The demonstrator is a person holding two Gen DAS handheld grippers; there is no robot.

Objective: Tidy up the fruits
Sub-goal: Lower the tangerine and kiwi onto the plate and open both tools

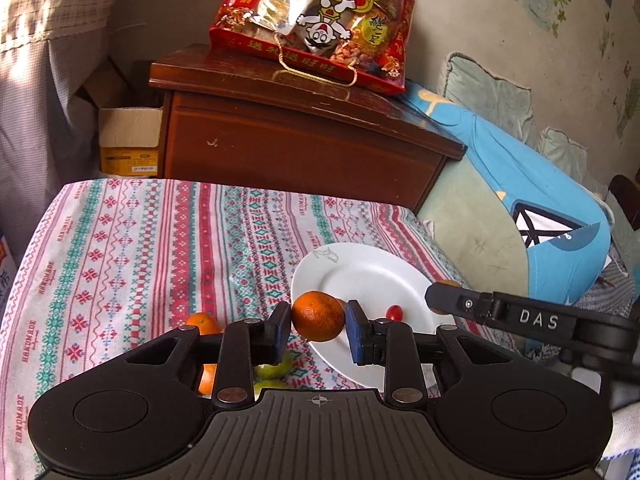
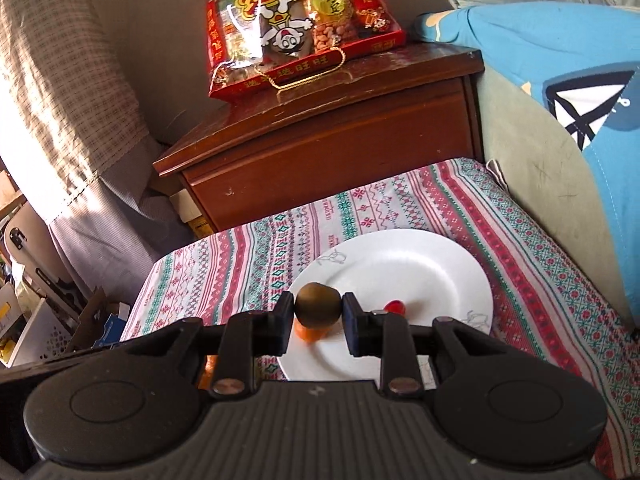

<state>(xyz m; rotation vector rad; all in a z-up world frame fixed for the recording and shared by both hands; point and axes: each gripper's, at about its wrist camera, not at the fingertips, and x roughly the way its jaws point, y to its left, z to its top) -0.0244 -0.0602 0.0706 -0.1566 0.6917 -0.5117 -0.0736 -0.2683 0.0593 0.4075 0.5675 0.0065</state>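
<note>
My left gripper (image 1: 319, 330) is shut on an orange (image 1: 319, 316), held just above the near left rim of the white plate (image 1: 368, 280). A red cherry tomato (image 1: 394, 312) lies on the plate. My right gripper (image 2: 319, 318) is shut on a brown kiwi (image 2: 319, 305), held over the plate (image 2: 420, 276). An orange fruit (image 2: 310, 333) and the red tomato (image 2: 396, 307) lie on the plate below it. The right gripper's finger (image 1: 460, 300) reaches in from the right in the left wrist view.
More fruit lies on the patterned cloth (image 1: 140, 248) left of the plate: an orange (image 1: 202, 323), another orange (image 1: 207, 378) and green fruit (image 1: 274, 370). Behind stand a wooden cabinet (image 1: 288, 136) with a red snack bag (image 1: 320, 20), and blue cushions (image 1: 532, 208) at right.
</note>
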